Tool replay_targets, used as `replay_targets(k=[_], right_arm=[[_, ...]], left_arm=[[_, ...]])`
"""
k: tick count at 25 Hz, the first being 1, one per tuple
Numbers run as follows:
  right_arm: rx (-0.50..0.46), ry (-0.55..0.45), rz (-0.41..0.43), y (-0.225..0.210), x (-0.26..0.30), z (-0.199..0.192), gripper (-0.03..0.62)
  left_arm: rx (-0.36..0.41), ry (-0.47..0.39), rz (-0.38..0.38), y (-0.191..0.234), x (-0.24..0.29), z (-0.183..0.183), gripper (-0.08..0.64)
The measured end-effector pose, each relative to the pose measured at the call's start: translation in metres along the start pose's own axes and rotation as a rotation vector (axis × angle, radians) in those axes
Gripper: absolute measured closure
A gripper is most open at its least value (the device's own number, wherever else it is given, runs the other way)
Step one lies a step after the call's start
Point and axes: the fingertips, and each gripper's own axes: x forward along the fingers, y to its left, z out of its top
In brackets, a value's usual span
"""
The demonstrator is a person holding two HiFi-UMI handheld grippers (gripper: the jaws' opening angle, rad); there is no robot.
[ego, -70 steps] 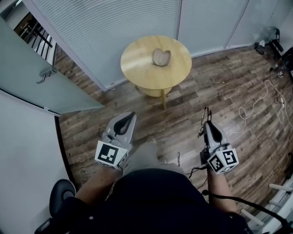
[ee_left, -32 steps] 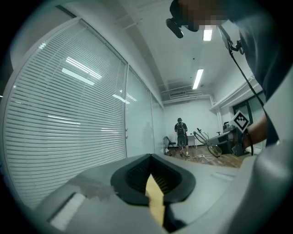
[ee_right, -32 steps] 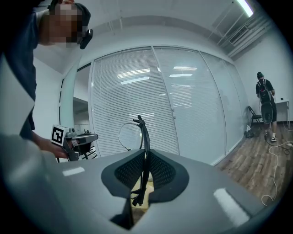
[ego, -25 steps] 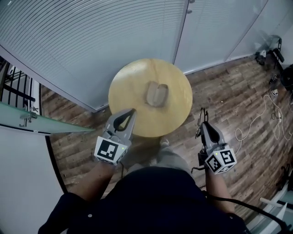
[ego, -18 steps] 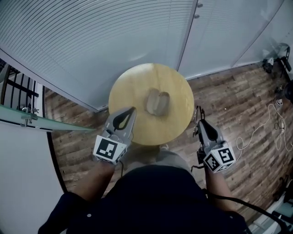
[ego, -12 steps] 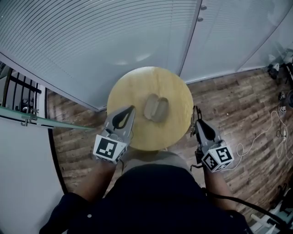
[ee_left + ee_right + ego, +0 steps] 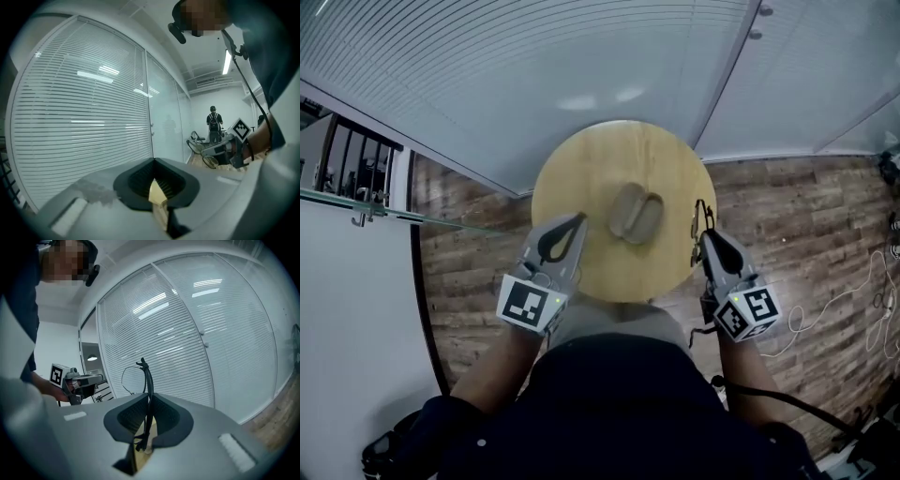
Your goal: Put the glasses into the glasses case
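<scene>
Two grippers hover at the near rim of a round wooden table (image 7: pixel 581 159), one on each side, with white slatted blinds (image 7: pixel 534 66) behind it and a dark plank floor (image 7: pixel 478 281) around it.

Farthest left is the left gripper (image 7: pixel 575 225). It points across the table's near-left edge. Its own view shows the jaw tips meeting, and the hollow behind them holds only a sliver of yellow tabletop, so this gripper (image 7: pixel 154 160) is closed and carries nothing. At the right of that same view a person (image 7: pixel 213 124) stands far back in the room.

Next along is the glasses case (image 7: pixel 636 212), a grey-brown shell. It lies open on the tabletop a little right of centre, both halves facing up. It sits between the two grippers and beyond their tips, touching neither of them.

At the table's right edge is the right gripper (image 7: pixel 705 236), whose jaws are clamped on the glasses (image 7: pixel 700 217). In the right gripper view the dark folded temples run straight down between the pads of this gripper (image 7: pixel 149 397). The thin-rimmed glasses (image 7: pixel 148 378) stand upright above the jaws, with one round lens showing to the left. They are held in the air, well apart from the case.
</scene>
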Motion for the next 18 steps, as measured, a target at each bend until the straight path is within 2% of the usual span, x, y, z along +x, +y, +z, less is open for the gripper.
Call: replay_targets(k=[3,6,9,13,18], right_arm=[[-0.003,0.011,0.009,0.007,0.016,-0.003,0.555],[-0.012,0.019,0.012,0.013,0.027,-0.003,0.555],[-0.023,0.031,0.004,0.014,0.036,-0.004,0.555],[-0.033,0.042,-0.013,0.020,0.050,-0.005,0.555],[-0.054,0.061,-0.001,0.023,0.068,-0.008,0.555]], left_arm=[[-0.001,0.009,0.016,0.017,-0.002,-0.007,0.560],[0.009,-0.033,0.038,0.032,-0.005,-0.002,0.560],[0.024,-0.063,0.027,0.039,-0.002,0.006,0.560],[0.011,-0.106,0.037,0.057,-0.004,0.007,0.560],[0.010,-0.097,0.055,0.074,0.000,-0.005,0.560]])
